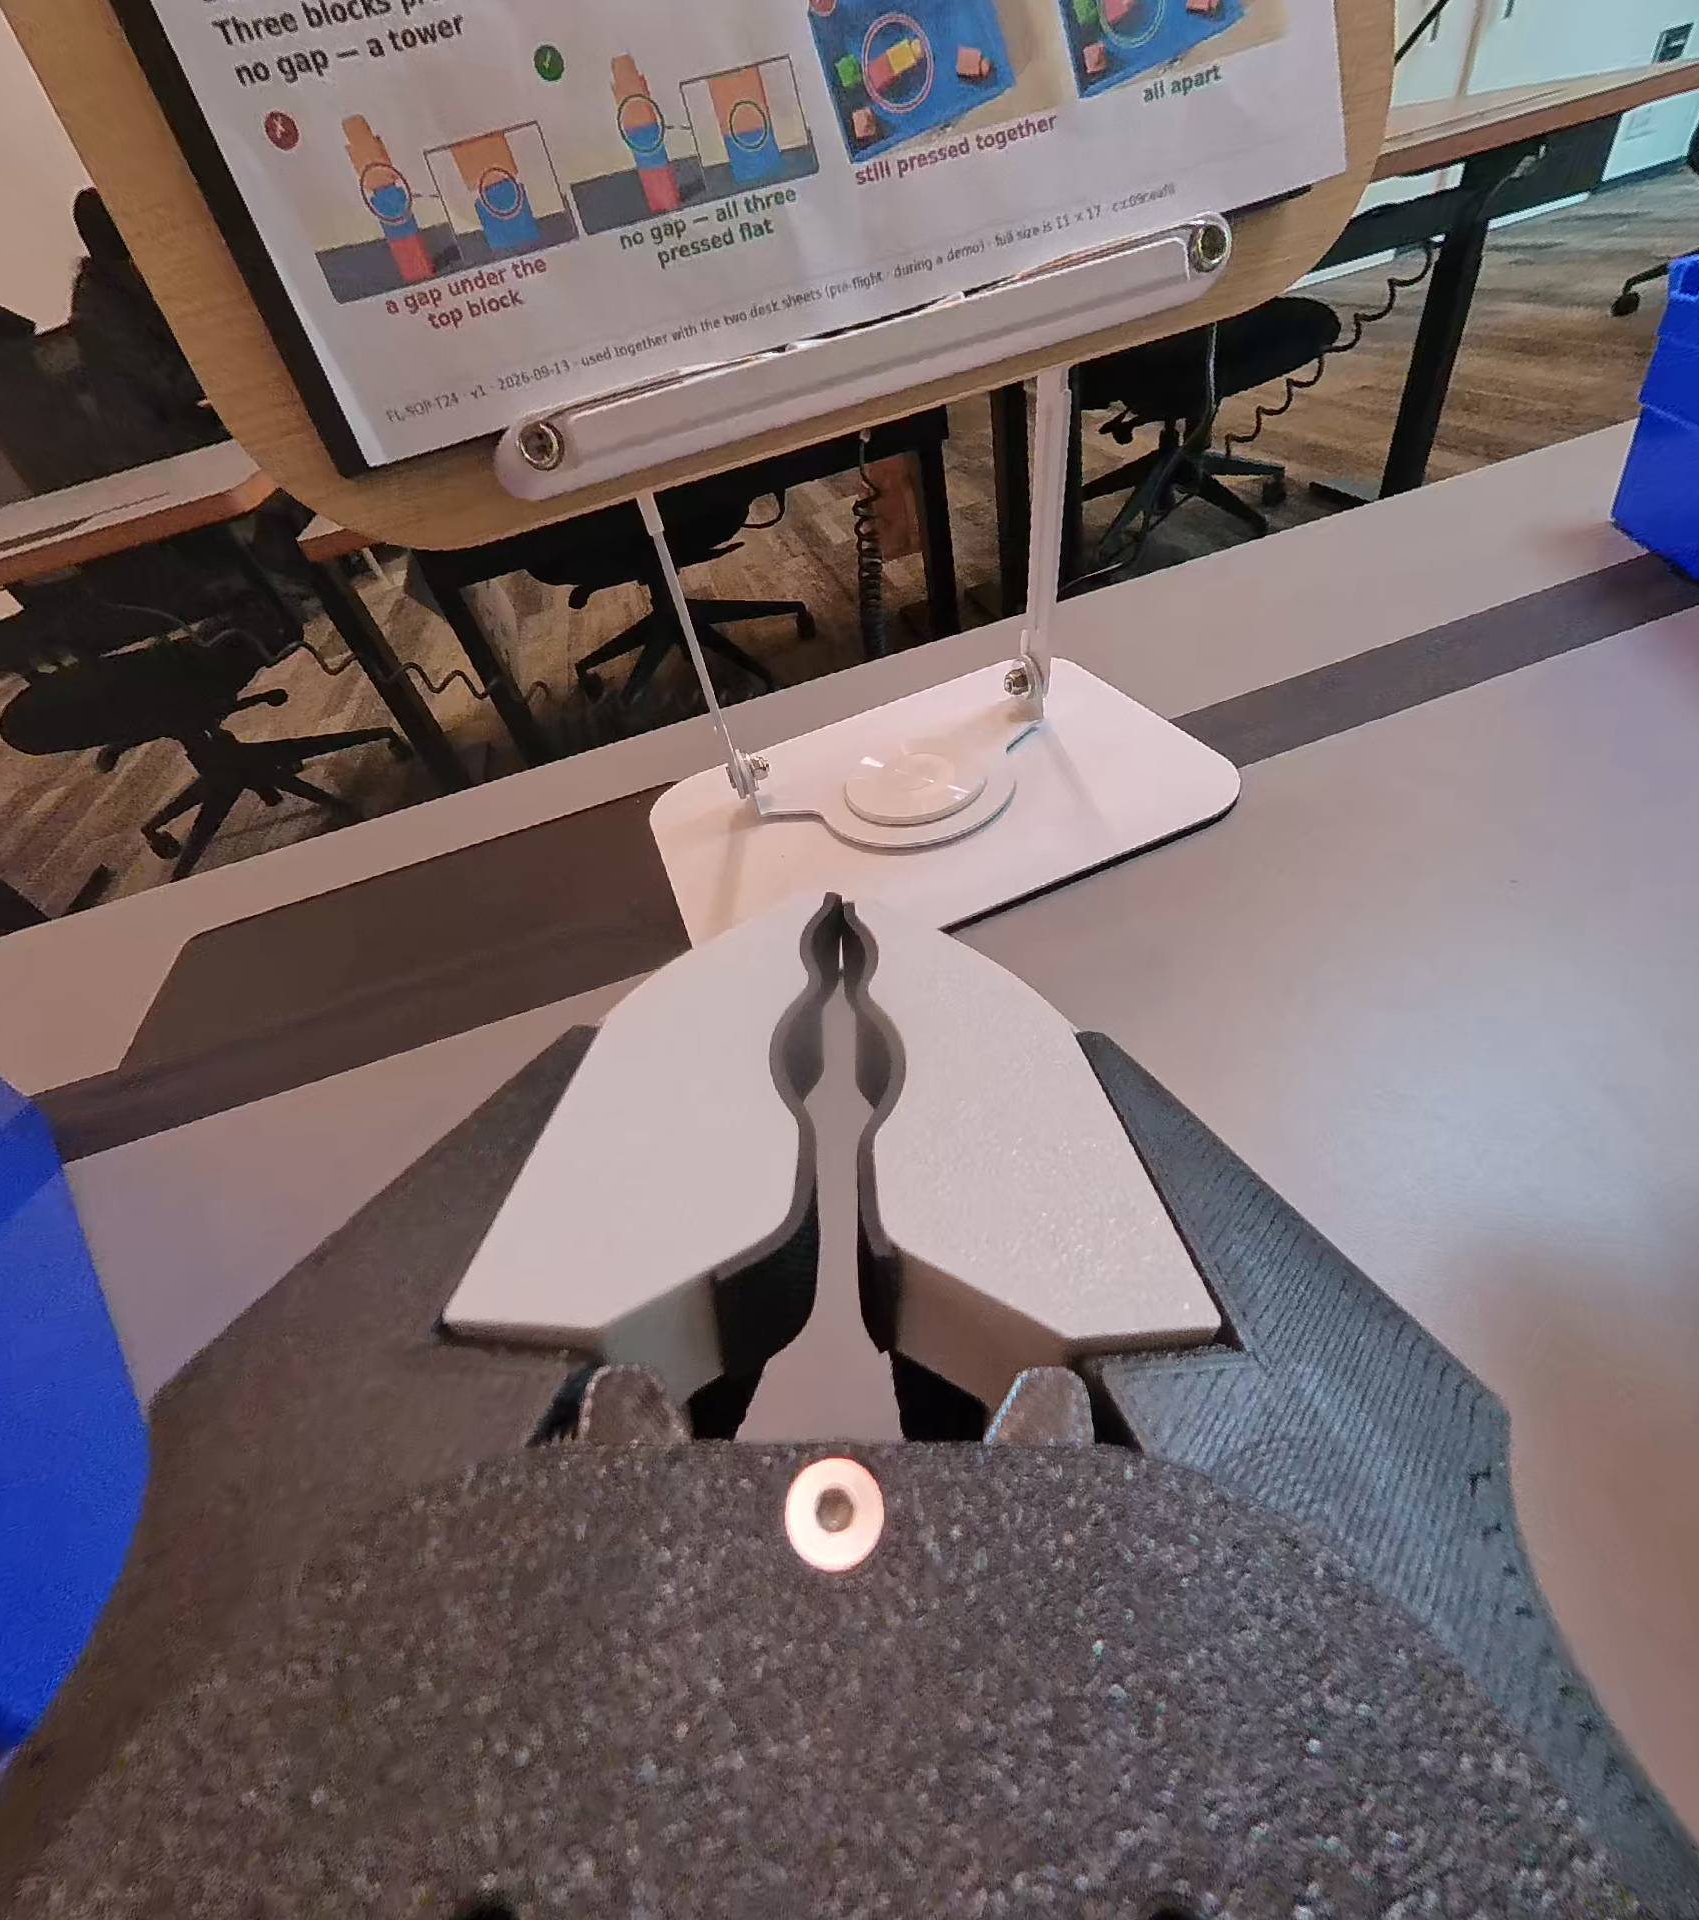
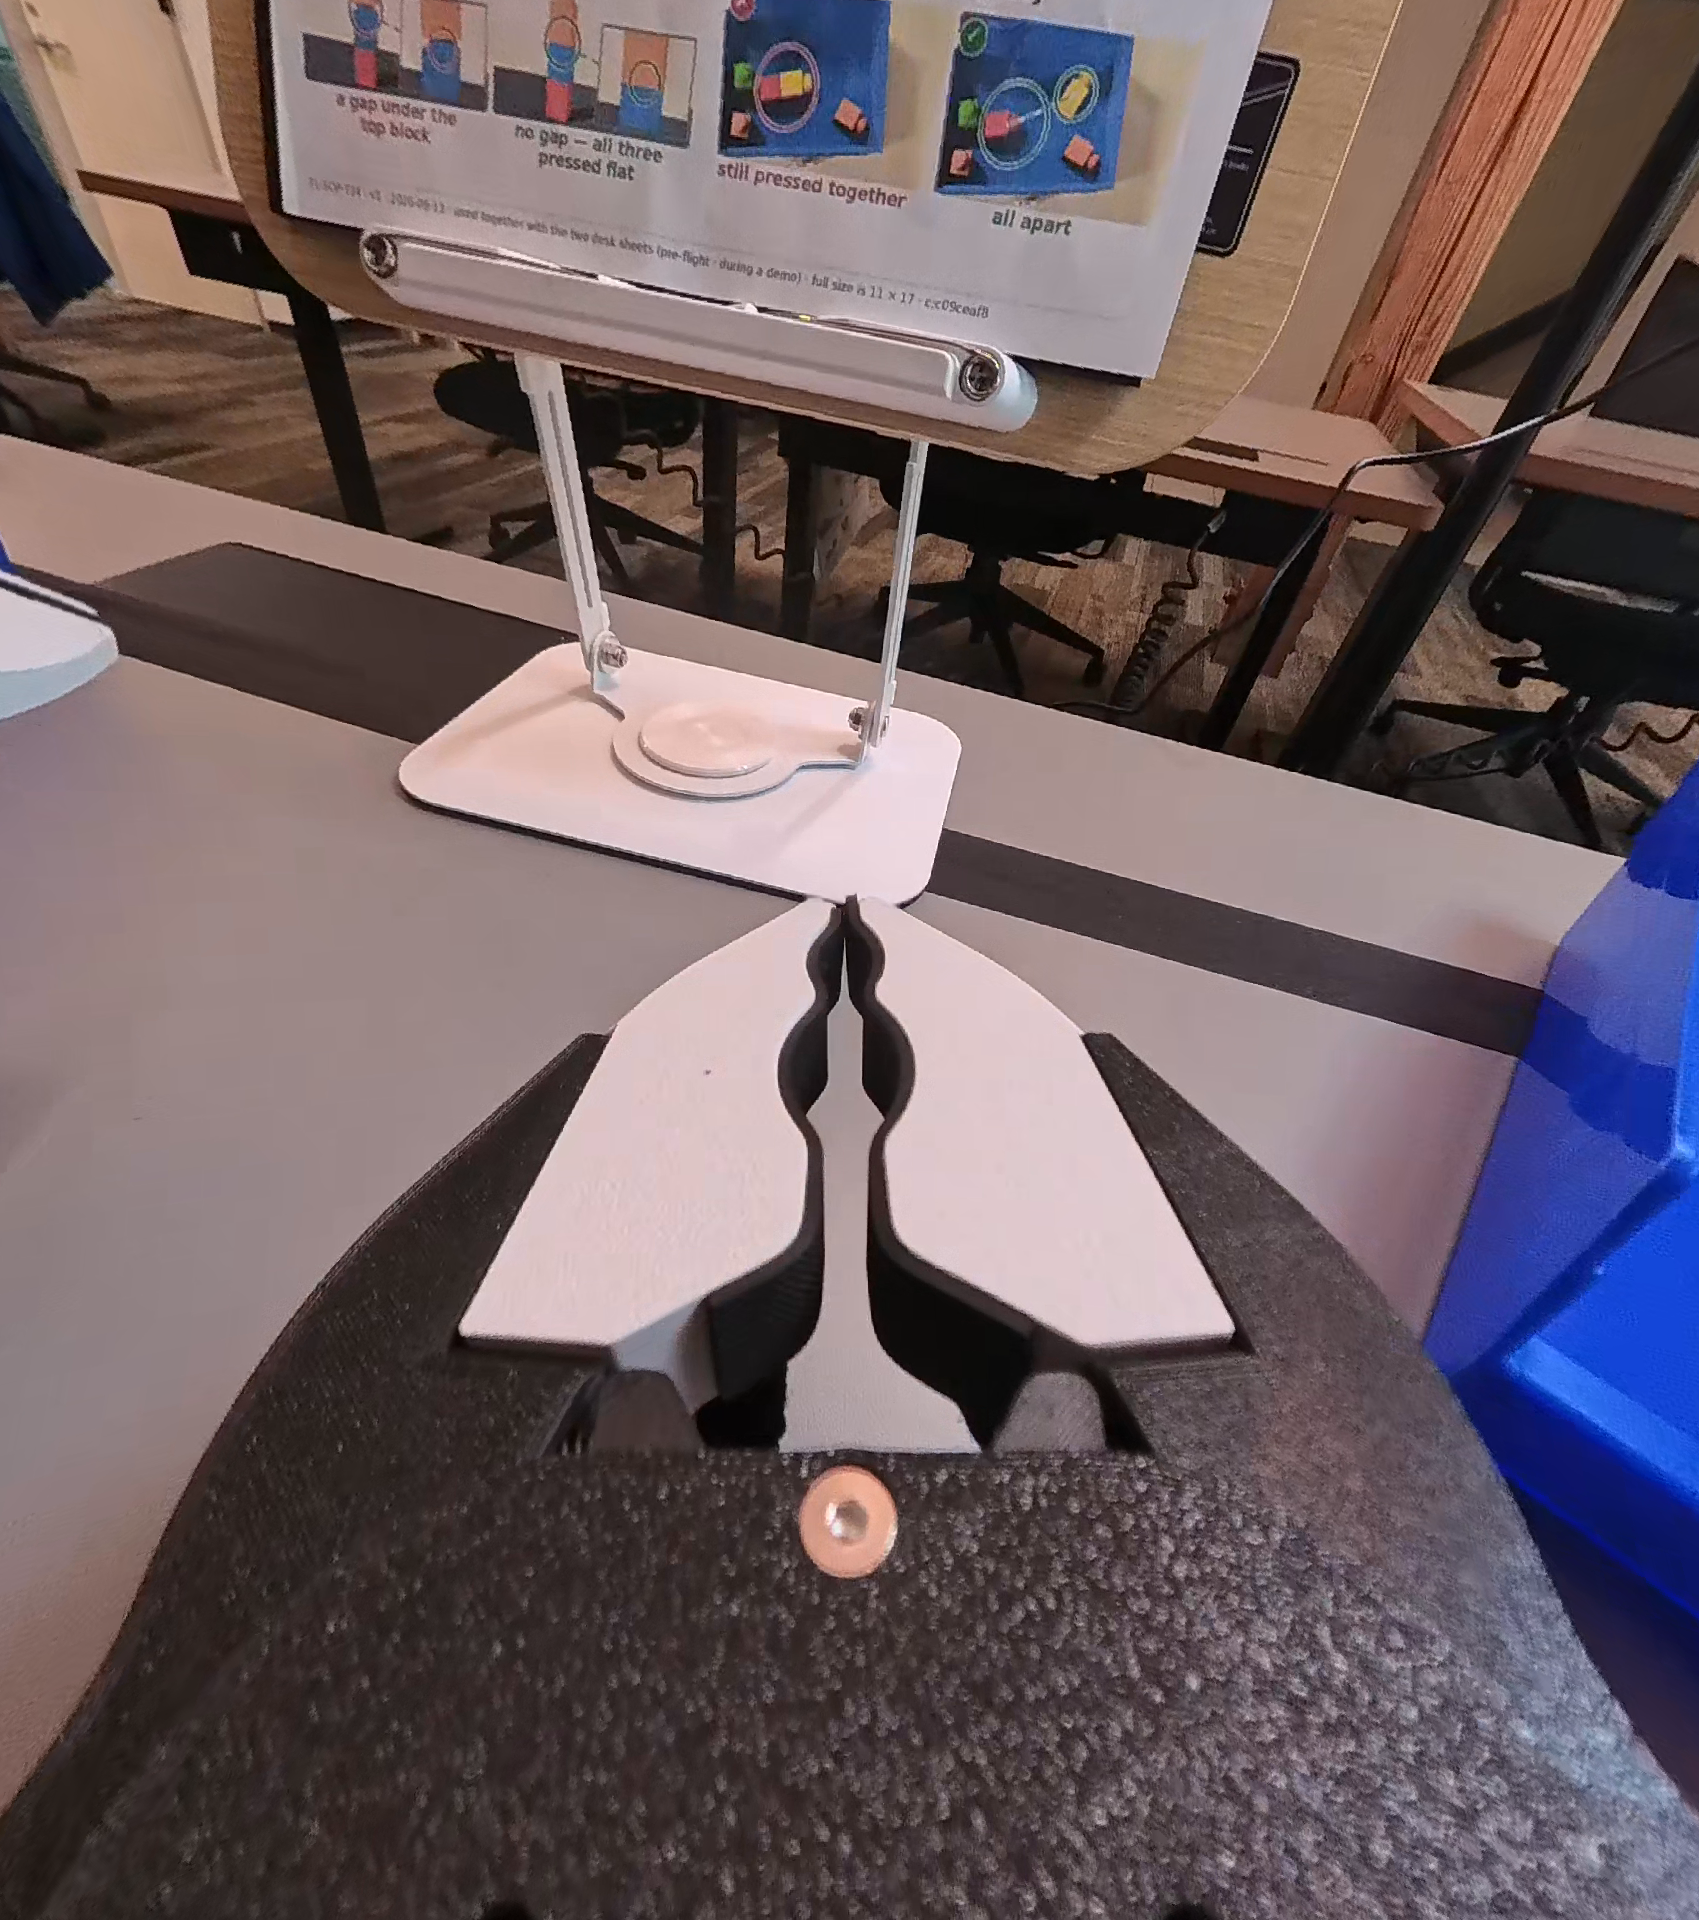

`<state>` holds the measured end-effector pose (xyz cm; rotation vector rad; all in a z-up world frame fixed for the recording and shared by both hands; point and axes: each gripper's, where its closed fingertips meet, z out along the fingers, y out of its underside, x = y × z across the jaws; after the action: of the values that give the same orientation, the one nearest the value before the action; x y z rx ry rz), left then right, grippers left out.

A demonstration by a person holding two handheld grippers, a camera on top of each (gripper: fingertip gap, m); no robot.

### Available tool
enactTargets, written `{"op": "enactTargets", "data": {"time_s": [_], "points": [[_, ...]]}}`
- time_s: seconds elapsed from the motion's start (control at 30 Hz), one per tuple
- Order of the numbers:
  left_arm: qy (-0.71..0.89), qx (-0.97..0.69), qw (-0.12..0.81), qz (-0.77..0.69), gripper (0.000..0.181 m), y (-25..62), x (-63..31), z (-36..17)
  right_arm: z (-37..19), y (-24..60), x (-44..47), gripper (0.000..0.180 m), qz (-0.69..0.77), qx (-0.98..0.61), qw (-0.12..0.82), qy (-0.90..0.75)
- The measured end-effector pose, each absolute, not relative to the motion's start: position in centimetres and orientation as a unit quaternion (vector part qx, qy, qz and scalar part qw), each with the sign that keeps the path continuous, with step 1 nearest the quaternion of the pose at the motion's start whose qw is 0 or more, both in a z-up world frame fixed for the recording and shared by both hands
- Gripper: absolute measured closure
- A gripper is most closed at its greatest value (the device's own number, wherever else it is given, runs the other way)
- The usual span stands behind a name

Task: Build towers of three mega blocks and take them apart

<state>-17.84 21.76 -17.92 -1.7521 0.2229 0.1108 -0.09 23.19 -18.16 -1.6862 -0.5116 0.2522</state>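
Above the grey table (image 1: 1447, 1039), the left gripper (image 1: 840, 914) and right gripper (image 2: 850, 909) were both closed and empty. No blocks were visible; blue bins (image 2: 1655, 1195) flanked both, so neither was demonstrably nearer.

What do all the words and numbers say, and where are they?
Printed sheet on the white stand: words, numbers and marks, which I won't repeat.
Dark sign behind it: too small to read.
Blue bin, left gripper, right gripper, table: none.
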Motion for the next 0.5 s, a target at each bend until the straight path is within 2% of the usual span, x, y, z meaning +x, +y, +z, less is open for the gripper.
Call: {"op": "enactTargets", "data": {"time_s": [0.27, 0.5], "points": [[0.090, -0.704, 0.702, 0.052, 0.181, 20.3, -17.3, -12.9, -13.0, 21.3, -0.9, 0.179, 0.126, -0.661, 0.703, -0.231], [0.096, -0.673, 0.733, 0.022, 0.181, 18.5, -15.7, -8.5, -8.2, 18.7, -1.7, 0.179, 0.154, -0.627, 0.729, -0.227]]}}
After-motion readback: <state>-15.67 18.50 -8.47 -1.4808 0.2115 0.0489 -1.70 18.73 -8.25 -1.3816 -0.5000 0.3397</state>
